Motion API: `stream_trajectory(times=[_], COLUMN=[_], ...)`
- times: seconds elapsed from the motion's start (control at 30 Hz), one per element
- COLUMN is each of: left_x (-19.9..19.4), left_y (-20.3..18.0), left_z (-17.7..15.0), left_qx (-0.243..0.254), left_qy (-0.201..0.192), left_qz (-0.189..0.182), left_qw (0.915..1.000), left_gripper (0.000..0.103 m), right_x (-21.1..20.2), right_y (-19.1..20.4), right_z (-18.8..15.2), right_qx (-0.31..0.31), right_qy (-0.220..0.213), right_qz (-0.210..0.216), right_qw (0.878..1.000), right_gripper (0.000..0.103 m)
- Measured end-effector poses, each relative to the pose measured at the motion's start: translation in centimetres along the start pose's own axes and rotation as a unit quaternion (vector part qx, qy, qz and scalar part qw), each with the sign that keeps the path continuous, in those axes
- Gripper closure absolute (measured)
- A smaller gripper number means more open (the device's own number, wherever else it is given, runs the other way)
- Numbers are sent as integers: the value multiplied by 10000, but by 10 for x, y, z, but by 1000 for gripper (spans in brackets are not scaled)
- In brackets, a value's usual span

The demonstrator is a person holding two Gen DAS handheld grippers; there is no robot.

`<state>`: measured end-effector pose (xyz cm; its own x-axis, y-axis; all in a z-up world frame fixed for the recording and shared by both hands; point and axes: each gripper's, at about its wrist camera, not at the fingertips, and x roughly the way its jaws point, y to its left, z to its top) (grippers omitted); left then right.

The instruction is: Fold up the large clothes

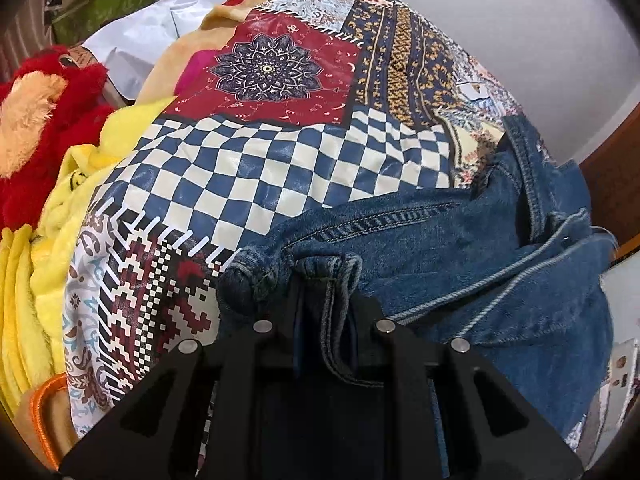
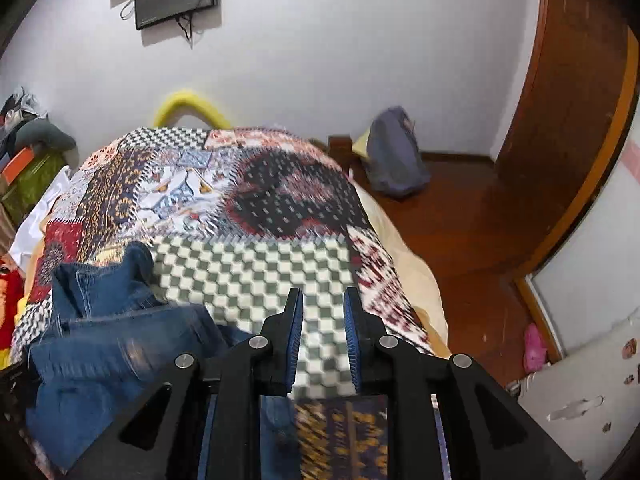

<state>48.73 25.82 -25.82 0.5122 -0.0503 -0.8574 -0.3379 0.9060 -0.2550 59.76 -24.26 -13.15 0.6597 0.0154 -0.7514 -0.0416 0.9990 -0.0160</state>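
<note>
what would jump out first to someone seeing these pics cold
The loud patchwork bedspread, with its blue-and-white checks and a red mandala panel, fills the middle of both views. On it lie crumpled blue jeans, a bunched hem pinched in the left gripper at the bottom of the left wrist view. Bright yellow fleece and a red plush toy crowd the bed's left edge, while the right gripper hangs over the checks with nothing between its fingers.
</note>
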Motion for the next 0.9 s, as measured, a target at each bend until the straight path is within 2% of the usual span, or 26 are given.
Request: stream_trajectory(times=[0.07,0.13,0.17,0.23,0.3,0.37,0.57,0.7,0.83,0.9], left_x=[-6,-18,-22,-39,-54,-66,-80,-69,-43,-34], left_y=[-1,-6,-9,-17,-22,-26,-36,-52,-54,-50], left_z=[1,1,1,0,-2,-6,-28,-49,-62,-61], left_qx=[74,328,441,775,1102,1347,1447,1404,1377,1281], left_qy=[7,-60,-115,-360,-630,-700,-505,-198,120,140], left_qz=[-9,255,359,816,1207,1295,761,167,45,-6], left_qw=[10000,9991,9983,9930,9845,9799,9852,9898,9904,9917], left_gripper=[80,66,62,40,34,32,27,24,24,19], right_x=[-2,-4,-4,-3,-4,-6,-3,-5,-5,-5], right_y=[-12,-15,-14,-9,1,18,84,133,174,189], right_z=[-7,-19,-26,-36,-47,-57,-76,-87,-103,-109], right_qx=[-60,-226,-331,-485,-671,-876,-1473,-1861,-2115,-2243], right_qy=[67,109,150,203,241,234,318,333,631,716], right_qz=[8,12,50,101,196,344,842,1144,1636,1791], right_qw=[10000,9997,9993,9986,9973,9953,9850,9753,9615,9552], right_gripper=[87,87,87,87,87,87,87,87,87,87])
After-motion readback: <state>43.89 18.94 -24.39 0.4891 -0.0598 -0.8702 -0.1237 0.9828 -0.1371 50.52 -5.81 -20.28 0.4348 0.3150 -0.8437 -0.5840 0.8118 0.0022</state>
